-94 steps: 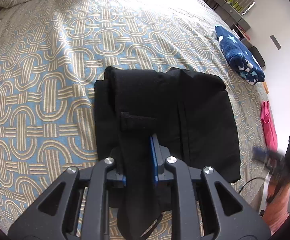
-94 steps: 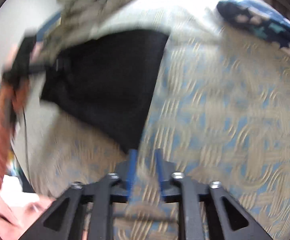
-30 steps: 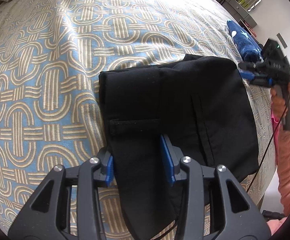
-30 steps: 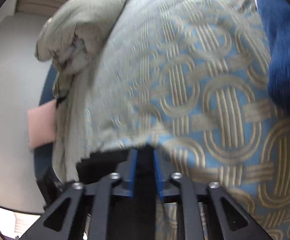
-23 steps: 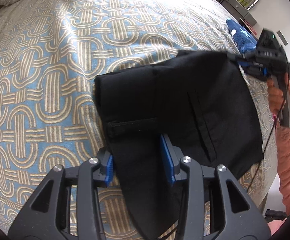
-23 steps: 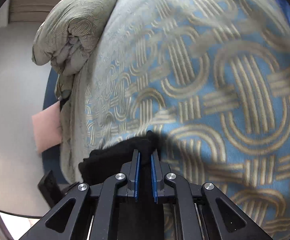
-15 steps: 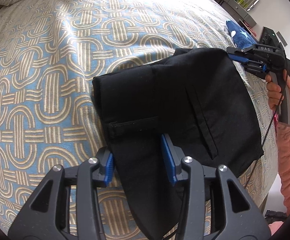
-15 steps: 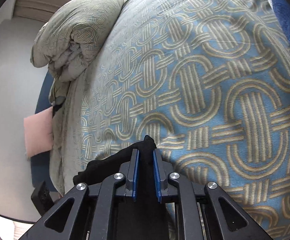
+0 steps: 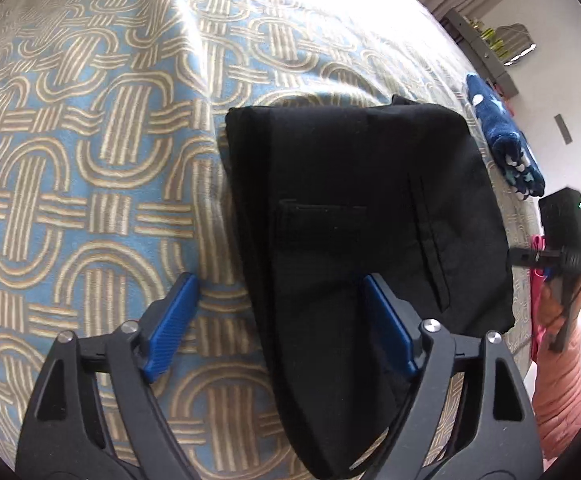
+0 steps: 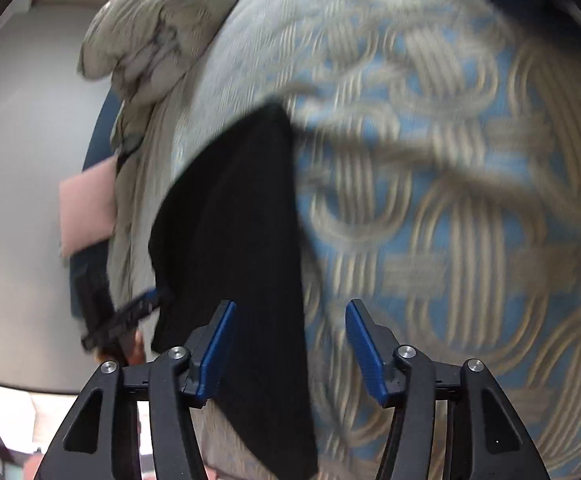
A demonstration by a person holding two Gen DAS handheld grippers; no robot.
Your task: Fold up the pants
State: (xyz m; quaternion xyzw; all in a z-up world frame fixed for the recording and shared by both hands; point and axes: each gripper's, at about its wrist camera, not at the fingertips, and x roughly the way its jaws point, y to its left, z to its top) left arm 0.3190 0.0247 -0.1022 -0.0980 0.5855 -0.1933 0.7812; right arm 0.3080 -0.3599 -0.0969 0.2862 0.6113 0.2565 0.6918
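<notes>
- The black pants (image 9: 354,216) lie folded into a compact stack on the patterned bedspread (image 9: 90,160), with a narrower tail of cloth running toward the near edge between my tools.
- My left gripper (image 9: 278,320) is spread wide and grips nothing; its right pad sits over the tail of cloth, its left pad over bare bedspread. I judge that if I pull it away low, the right pad may catch that tail and drag the stack open.
- My right gripper (image 10: 288,340) is also wide open and empty. Its view is motion-blurred, so I cannot tell how close its left pad is to the pants' edge; a snag there could flip the top layer.
- The near tail looks loose and seems to hang toward the bed's edge. I suspect its weight could slowly pull the fold crooked if I leave it.
- The blue starred cloth (image 9: 502,144) lies just beyond the far right corner of the pants. A wide sweep of the right tool could knock it onto the stack.
- The pink garment (image 9: 536,280) at the right edge is near the other tool's cable; tangling seems possible.
</notes>
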